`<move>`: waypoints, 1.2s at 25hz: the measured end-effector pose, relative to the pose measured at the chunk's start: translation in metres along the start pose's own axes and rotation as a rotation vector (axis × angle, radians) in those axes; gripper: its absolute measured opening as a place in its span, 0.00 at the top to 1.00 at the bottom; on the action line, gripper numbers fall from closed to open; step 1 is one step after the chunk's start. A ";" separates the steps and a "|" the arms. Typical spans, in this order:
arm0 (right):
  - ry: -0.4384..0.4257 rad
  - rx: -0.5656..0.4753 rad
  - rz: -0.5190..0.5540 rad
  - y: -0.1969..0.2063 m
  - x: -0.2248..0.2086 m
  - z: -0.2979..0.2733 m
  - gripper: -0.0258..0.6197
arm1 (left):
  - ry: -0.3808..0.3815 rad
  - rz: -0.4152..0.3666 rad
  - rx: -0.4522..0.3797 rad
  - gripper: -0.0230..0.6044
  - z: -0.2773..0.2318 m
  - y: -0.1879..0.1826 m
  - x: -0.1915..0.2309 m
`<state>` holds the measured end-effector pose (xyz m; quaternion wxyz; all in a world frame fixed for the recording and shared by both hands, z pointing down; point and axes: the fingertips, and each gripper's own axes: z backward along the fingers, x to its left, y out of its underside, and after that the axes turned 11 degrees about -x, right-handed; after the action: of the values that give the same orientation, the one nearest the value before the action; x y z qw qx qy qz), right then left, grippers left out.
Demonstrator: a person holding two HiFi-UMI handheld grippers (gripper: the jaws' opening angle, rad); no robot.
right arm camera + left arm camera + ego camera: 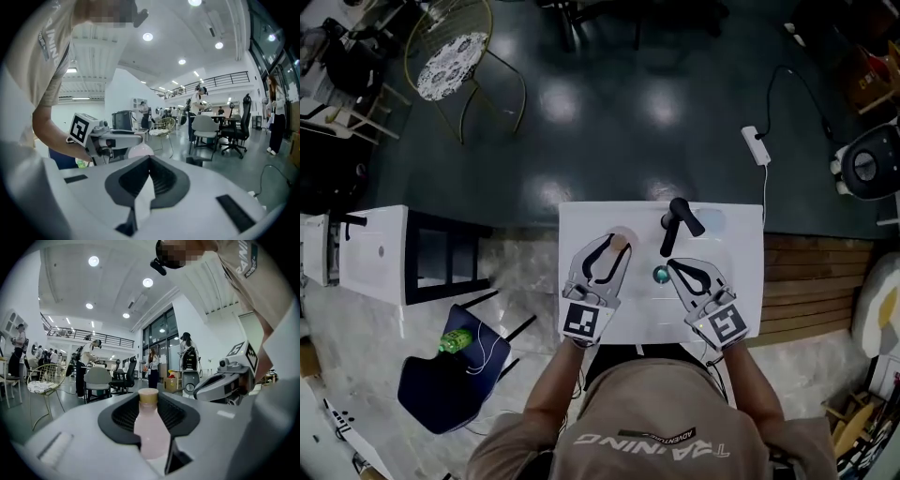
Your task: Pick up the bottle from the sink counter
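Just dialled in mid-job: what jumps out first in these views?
A pale pink bottle with a tan cap stands between the jaws of the left gripper, over the white sink counter. The black faucet sits at the counter's back, just ahead of the right gripper, whose jaws are together and empty.

left gripper (617, 246) clamped, right gripper (673, 266) closed

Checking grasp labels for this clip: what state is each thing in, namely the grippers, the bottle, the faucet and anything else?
Left gripper: shut on the bottle.
Right gripper: shut, empty.
Bottle: capped, upright between the left gripper's jaws.
Faucet: no water seen running.
Green bottle: lying on its side on the chair.
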<state>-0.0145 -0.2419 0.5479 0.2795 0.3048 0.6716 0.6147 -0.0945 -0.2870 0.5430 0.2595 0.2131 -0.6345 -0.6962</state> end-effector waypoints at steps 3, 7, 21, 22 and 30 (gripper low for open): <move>0.003 -0.028 -0.015 -0.016 0.001 0.003 0.95 | 0.012 -0.010 -0.007 0.76 0.006 -0.016 -0.006; 0.025 -0.056 -0.072 -0.031 -0.005 0.010 0.95 | 0.032 -0.025 -0.018 0.76 0.010 -0.040 -0.017; 0.041 -0.150 -0.043 -0.074 -0.020 0.013 0.95 | 0.096 -0.043 -0.054 0.76 0.020 -0.078 -0.035; 0.041 -0.154 -0.040 -0.077 -0.022 0.013 0.95 | 0.095 -0.042 -0.052 0.76 0.020 -0.078 -0.034; 0.064 -0.174 -0.017 -0.095 -0.030 0.029 0.95 | 0.052 -0.004 -0.049 0.76 0.019 -0.098 -0.020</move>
<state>0.0213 -0.2509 0.4512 0.2882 0.2539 0.6270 0.6778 -0.0997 -0.2542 0.4469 0.2800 0.2261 -0.6099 -0.7061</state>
